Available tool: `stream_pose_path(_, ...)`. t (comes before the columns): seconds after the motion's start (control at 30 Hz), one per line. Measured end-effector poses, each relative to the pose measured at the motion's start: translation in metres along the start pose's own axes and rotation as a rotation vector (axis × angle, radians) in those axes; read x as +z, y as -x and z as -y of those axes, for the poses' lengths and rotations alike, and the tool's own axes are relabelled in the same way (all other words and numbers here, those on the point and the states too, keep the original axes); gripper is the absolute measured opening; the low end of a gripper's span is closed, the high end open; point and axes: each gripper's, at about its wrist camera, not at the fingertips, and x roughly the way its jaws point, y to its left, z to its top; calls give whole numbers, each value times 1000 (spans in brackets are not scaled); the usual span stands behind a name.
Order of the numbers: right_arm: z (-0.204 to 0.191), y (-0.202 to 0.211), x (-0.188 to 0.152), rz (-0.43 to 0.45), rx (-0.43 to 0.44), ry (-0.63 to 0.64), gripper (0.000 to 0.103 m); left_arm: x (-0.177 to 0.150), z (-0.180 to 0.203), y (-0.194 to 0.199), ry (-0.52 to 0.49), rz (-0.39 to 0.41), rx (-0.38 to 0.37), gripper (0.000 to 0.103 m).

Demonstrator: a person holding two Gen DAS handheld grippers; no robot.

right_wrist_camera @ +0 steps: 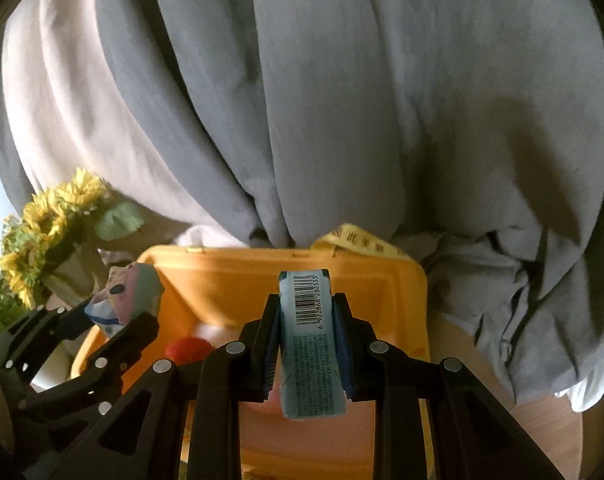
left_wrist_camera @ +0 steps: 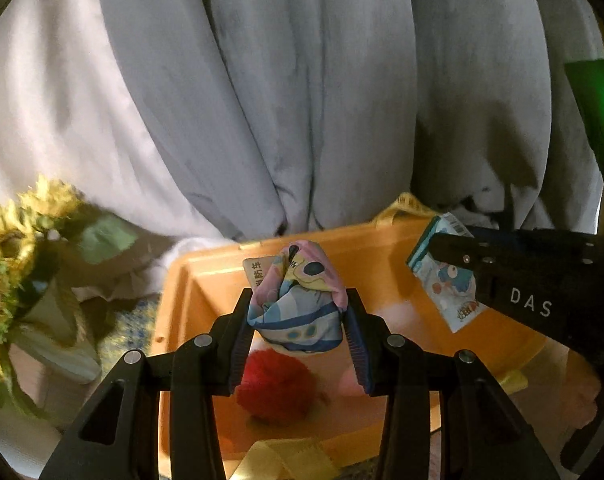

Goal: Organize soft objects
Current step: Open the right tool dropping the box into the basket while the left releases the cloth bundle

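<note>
My left gripper [left_wrist_camera: 298, 300] is shut on a folded cartoon-print cloth [left_wrist_camera: 298, 300], pink and blue, held above the orange bin [left_wrist_camera: 206, 280]. My right gripper [right_wrist_camera: 306, 308] is shut on a light blue tissue pack [right_wrist_camera: 308, 344] with a barcode, also over the bin [right_wrist_camera: 230, 276]. In the left wrist view the right gripper [left_wrist_camera: 454, 264] holds the pack [left_wrist_camera: 450, 284] at the right. In the right wrist view the left gripper [right_wrist_camera: 118, 312] holds the cloth [right_wrist_camera: 130, 292] at the left. A red fluffy pom-pom [left_wrist_camera: 278, 388] lies inside the bin, seen also in the right wrist view [right_wrist_camera: 188, 350].
Grey curtains [left_wrist_camera: 282, 100] hang right behind the bin. A bunch of artificial sunflowers [left_wrist_camera: 6, 240] stands to the left. A yellow ribbon [right_wrist_camera: 358, 242] lies over the bin's far rim, and another yellow ribbon [left_wrist_camera: 286, 460] at its near edge. A wooden surface [right_wrist_camera: 542, 432] shows at the right.
</note>
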Motion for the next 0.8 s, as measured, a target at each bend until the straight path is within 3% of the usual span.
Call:
stream_pose_path(0.17, 6, -17, -1, -56, -11, 2, 29, -3, 0, -17, 0, -56, -6, 51)
stream_pose_path(0.3, 9, -21, -3, -60, -27, 0, 46, -7, 0, -18, 2, -65, 6, 63)
stream_pose_path(0.43, 8, -16, -2, -39, -54, 9, 52, -6, -1, -12, 2, -61, 17, 70)
stream_pose_path(0.8, 1, 61, -7, 137, -166, -10, 74, -5, 1, 59, 6, 71, 67, 90)
